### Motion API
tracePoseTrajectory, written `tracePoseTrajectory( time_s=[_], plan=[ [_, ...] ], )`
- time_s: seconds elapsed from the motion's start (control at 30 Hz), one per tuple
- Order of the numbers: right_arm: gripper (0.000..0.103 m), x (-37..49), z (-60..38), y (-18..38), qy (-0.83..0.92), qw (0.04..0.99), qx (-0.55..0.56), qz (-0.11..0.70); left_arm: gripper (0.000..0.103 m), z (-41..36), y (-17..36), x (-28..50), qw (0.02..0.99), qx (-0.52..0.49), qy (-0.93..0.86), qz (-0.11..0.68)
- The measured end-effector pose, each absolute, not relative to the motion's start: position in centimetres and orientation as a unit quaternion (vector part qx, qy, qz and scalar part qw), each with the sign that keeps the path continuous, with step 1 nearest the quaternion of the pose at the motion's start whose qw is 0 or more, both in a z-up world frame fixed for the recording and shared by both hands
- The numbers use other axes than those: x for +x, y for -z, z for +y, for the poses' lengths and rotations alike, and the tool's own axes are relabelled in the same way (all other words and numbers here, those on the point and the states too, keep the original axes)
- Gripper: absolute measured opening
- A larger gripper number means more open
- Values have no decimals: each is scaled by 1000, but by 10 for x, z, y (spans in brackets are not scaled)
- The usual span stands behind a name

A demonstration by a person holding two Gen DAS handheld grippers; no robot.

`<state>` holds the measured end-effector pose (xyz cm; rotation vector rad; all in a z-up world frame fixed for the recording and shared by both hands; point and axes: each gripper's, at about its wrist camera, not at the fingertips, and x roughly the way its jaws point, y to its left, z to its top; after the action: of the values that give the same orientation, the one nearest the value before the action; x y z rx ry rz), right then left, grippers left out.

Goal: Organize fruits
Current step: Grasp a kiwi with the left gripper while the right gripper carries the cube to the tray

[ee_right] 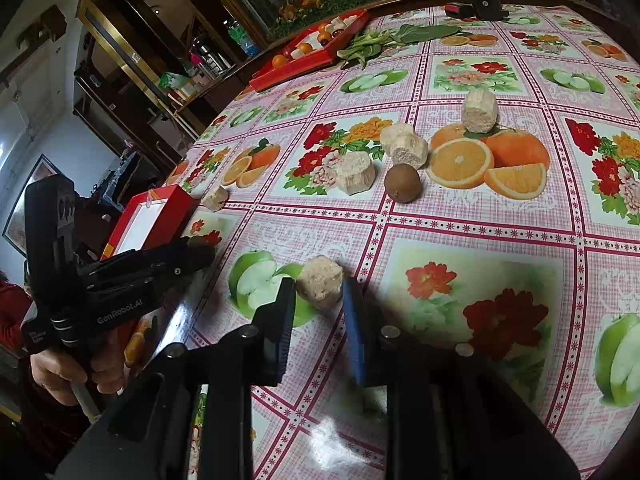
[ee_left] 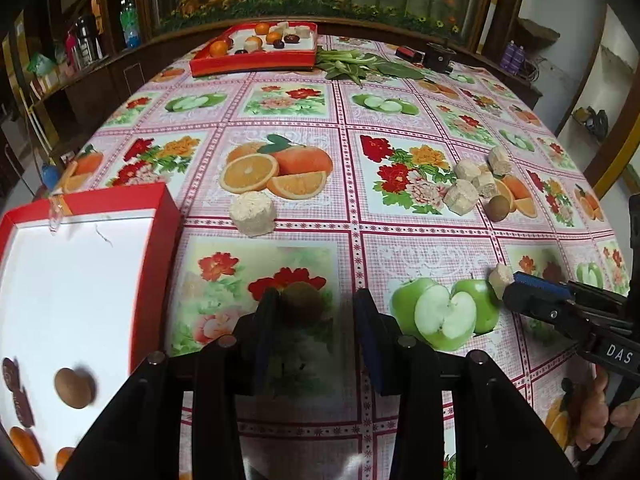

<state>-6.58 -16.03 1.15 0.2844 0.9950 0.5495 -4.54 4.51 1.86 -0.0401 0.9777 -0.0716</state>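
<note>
left claw [ee_left: 316,312]: hanging over the near part of the tabletop, pointing steeply down; its jaws are standing apart with a brown kiwi [ee_left: 301,305] between them, up against the left pad and clear of the right one, so the claw is reading as released, not pinching.
kiwi's bearing: lying straight ahead of the left claw, roundish, no clear long axis; the left hand is by far the nearer one to it.
right claw [ee_right: 319,300]: clenched on a pale cut fruit chunk [ee_right: 321,285], both pads pressing its sides; in the left wrist view the chunk is showing at the tip of that claw, over a printed green apple.
near red tray [ee_left: 154,256]: sitting just left of the left claw, white inside, already holding a brown fruit, dark red pieces and oranges at its near end.
turning relation: the tray is lying to the left of both claws, well across from the right claw, so the held chunk is looking like it needs carrying leftward past the left claw.
loose fruit: a round pale chunk [ee_left: 253,213] is resting beyond the left claw near the tray corner; a cluster of pale chunks [ee_right: 382,156] and a second kiwi [ee_right: 403,183] is lying ahead of the right claw, nearer that hand.
far red tray [ee_left: 256,54]: sitting at the far edge with fruit in it, leafy greens [ee_left: 352,65] beside it.
judgement: sorting is looking partway done.
</note>
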Motion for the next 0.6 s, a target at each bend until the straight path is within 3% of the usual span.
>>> tracePoseTrajectory(
  time_s=[0.13, 0.6],
  plan=[
    [26, -66, -160, -12, -258, 834, 132, 470, 21, 39, -16, -47, 887, 3, 35, 460],
    [26, -70, -151, -17, -239, 847, 95, 464, 21, 44, -37, -79, 903, -18, 60, 425]
  ],
)
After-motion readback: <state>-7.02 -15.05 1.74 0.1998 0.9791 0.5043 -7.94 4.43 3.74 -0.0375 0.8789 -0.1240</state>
